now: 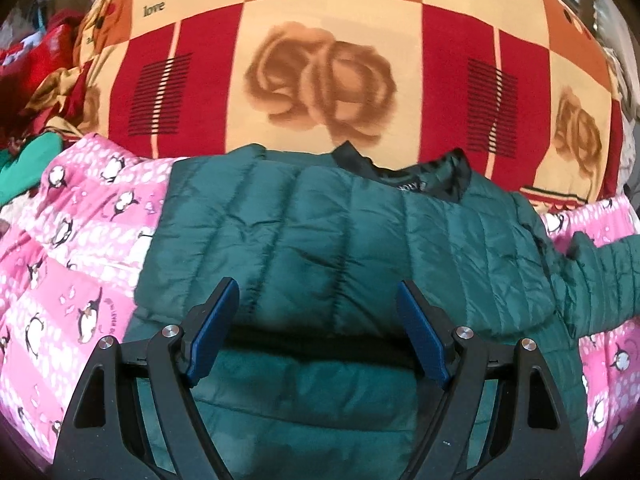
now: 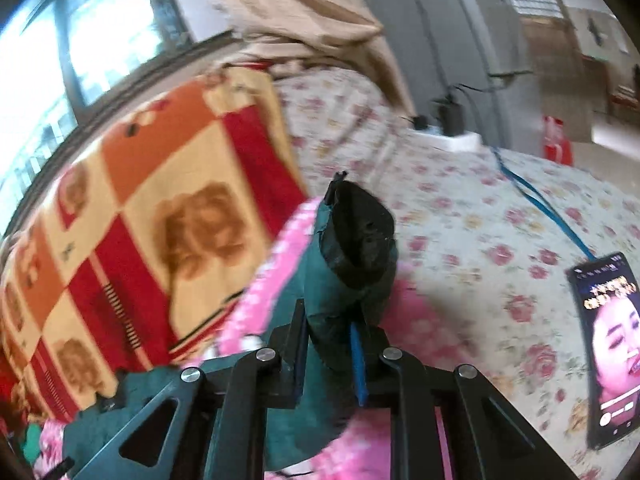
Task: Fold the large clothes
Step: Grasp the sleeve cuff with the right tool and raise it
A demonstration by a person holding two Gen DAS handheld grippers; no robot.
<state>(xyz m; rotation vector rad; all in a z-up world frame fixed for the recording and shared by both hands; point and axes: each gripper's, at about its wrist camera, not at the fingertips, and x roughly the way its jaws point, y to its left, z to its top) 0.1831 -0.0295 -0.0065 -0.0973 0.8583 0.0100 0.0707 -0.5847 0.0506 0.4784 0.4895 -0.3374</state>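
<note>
Right claw (image 2: 328, 356) pinches the quilted green puffer jacket's (image 1: 320, 232) sleeve; slick fabric may slip. Left claw (image 1: 316, 332) gapes wide.

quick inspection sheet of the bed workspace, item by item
surface: pink penguin quilt on a floral sheet
job's things: green puffer jacket spread flat, one sleeve lifted
clutter: phone with screen lit; red and green clothes heaped at the left
grippers: left tool open above the jacket; right tool shut on the sleeve
cables: blue cord running to the phone
surroundings: checked rose blanket, window
</note>
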